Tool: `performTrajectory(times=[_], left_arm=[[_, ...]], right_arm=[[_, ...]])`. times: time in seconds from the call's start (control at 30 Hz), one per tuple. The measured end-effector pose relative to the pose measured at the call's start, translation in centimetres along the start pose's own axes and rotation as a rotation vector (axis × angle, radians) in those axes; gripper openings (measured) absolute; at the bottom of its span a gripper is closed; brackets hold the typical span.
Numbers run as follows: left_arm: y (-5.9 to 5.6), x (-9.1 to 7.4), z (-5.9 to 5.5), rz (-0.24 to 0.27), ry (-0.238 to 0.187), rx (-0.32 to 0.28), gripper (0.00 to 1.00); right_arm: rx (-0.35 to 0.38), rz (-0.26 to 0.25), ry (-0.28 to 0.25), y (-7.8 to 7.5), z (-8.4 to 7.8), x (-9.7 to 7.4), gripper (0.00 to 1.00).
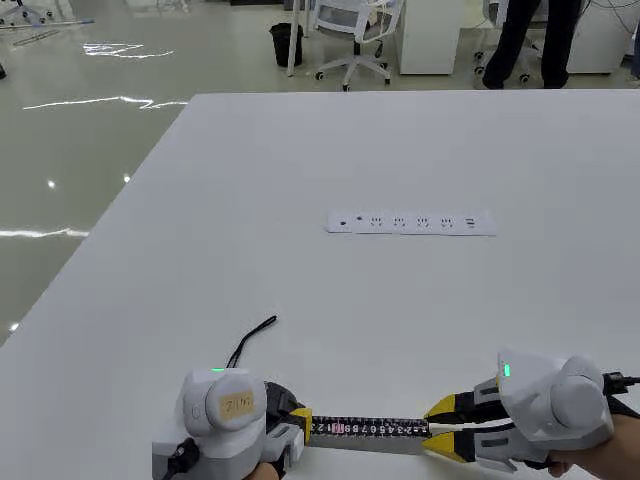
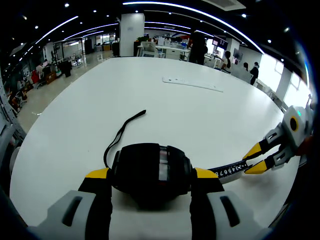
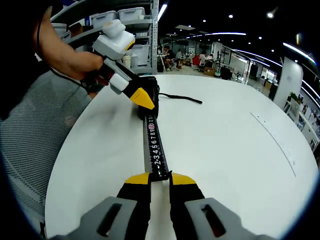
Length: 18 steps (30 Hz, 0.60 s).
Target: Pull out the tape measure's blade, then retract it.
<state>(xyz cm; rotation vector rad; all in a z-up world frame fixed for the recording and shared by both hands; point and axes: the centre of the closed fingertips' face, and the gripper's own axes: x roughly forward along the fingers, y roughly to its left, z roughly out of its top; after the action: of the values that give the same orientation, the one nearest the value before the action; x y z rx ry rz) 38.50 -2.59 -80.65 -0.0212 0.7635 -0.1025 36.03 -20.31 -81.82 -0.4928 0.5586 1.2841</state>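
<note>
Our left tool [image 1: 298, 425] sits low at the near edge of the tabletop [image 1: 400, 150]. Its yellow-tipped jaws point right and are clamped on either side of the case [image 2: 150, 167]. Our right tool [image 1: 440, 425] faces it from the right, jaws pinched together on the end of the blade [image 3: 154, 150]. The two tools point at each other, apart and roughly level. Our bare left forearm [image 3: 65, 55] reaches in behind its tool. Our right hand [image 1: 612, 440] wraps its tool's grip.

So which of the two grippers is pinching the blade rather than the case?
The right gripper: it pinches the blade at its free end, while the left gripper clamps the black case.
</note>
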Motion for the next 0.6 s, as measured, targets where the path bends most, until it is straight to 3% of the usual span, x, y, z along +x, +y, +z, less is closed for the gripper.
performTrajectory(times=[0.6], left_arm=[[-0.02,-0.04,0.00,-0.007,0.002,-0.011,0.59]], right_arm=[[-0.014,0.013,-0.004,0.13,0.85,0.66,0.13]])
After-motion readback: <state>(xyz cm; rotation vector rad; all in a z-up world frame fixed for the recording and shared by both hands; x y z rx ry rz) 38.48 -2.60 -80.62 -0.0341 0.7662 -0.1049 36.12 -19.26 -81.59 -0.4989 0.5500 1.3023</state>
